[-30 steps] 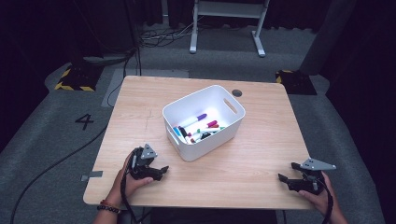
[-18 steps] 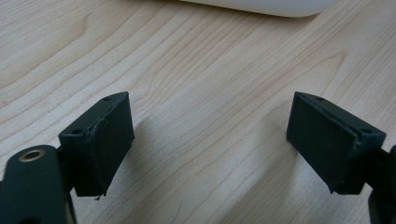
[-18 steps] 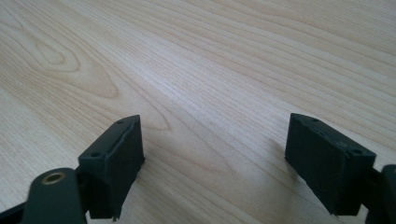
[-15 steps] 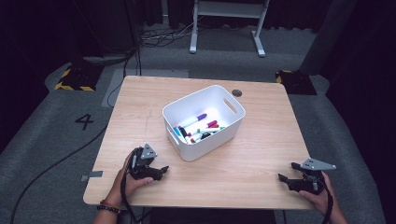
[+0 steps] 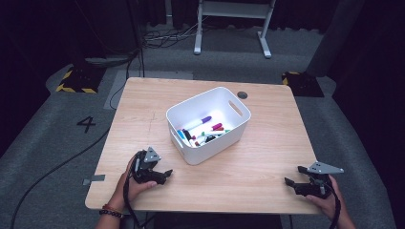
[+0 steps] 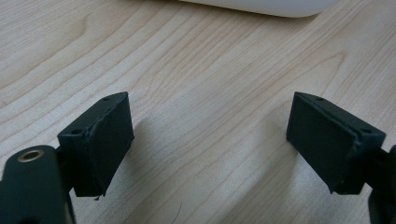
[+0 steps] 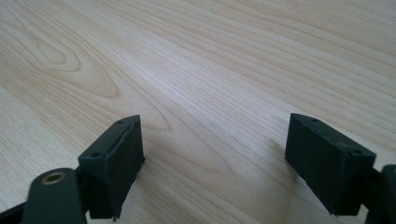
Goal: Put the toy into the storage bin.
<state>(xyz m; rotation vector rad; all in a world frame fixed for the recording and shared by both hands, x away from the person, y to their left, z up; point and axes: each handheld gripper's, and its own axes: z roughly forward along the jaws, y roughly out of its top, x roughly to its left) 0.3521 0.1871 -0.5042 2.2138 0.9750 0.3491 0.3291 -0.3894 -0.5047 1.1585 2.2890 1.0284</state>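
White bin [image 5: 208, 125] at mid-table [image 5: 267, 157], long axis diagonal, handle-slot end pointing up-right, markers [image 5: 203, 133] lying loose inside. Left gripper [image 5: 162, 174] resting on wood just below-left of bin, jaws spread wide, nothing between them, aimed toward bin. Right gripper [image 5: 292, 177] well apart, below-right of bin, also wide open and empty, low over bare wood.

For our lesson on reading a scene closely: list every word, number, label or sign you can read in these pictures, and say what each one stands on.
"4": a dark numeral on the grey carpeted floor, at about, left of the light wooden table.
Yellow and black hazard stripes: floor plates at and; no words on them.
Coloured marker pens in the white plastic basket: any print is too small to read.
Nothing else is legible.
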